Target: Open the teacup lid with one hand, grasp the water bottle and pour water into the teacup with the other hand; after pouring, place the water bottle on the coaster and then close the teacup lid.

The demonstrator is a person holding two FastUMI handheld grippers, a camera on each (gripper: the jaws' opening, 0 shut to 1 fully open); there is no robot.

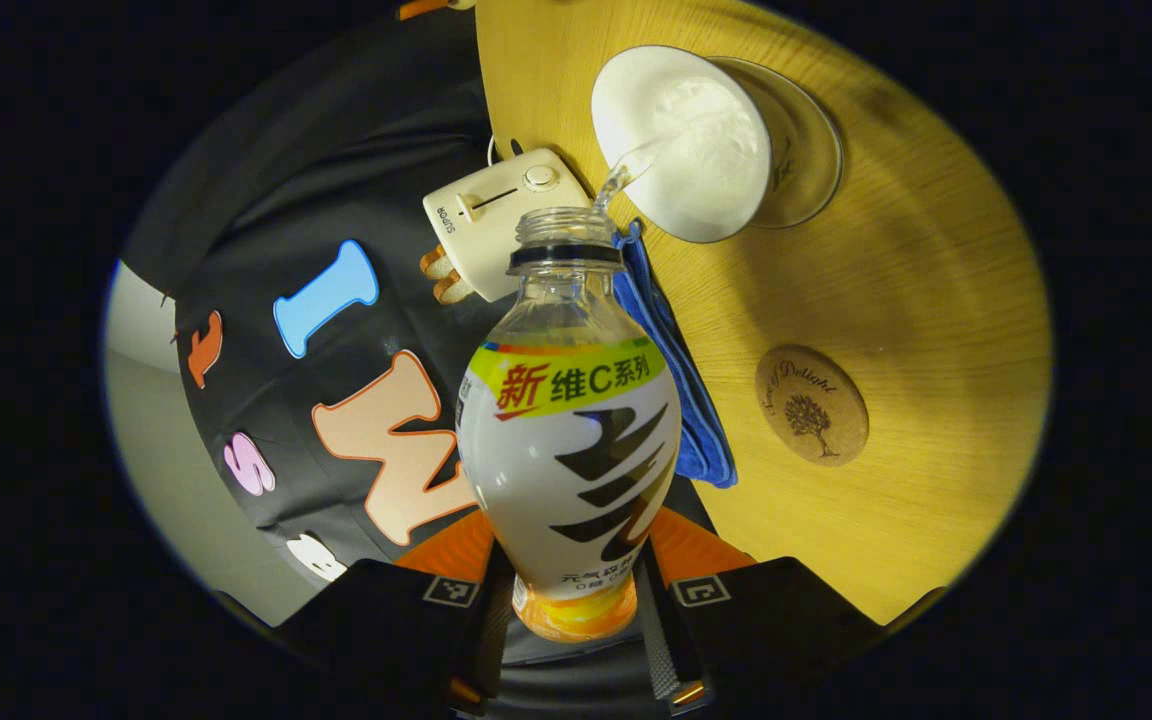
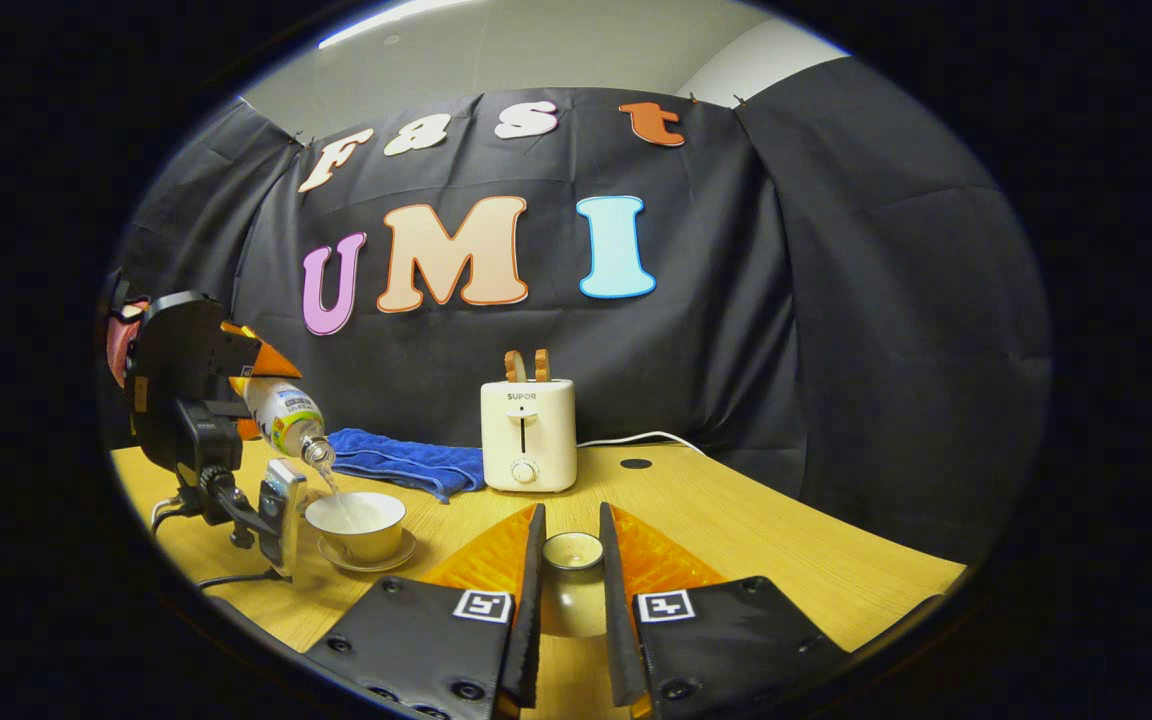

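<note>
So the pouring step is what's being done right now. Closest in the left gripper view, the left claw [image 1: 576,610] is clamped on the lower body of the water bottle [image 1: 568,440], a finger pressed to each side, and the bottle is tipped so its open neck points at the teacup [image 1: 684,140]. A thin stream of water [image 1: 626,170] can be seen running from the mouth into the cup, which sits on its saucer [image 1: 816,150] on the bench [image 1: 916,300]. Nearer than the cup, the round coaster [image 1: 812,404] lies bare on the bench, well apart from the saucer, and a blue towel [image 1: 676,370] is draped just behind the bottle, with a toaster [image 1: 496,215] past it.

In the right gripper view, the teacup lid [image 2: 573,585] is held between the fingers of the right claw [image 2: 573,600], closed down on it from both sides and kept low over the bench, well off to the side of the cup. Farther back the bottle and cup are seen again, with the toaster against the wall cloth.

Next up, probably: the bottle needs to be tilted back upright once enough is in, then carried over and set square on the coaster before it's let go. Only after that should the lid be brought back over the cup. How full the cup is can't really be told from here.
</note>
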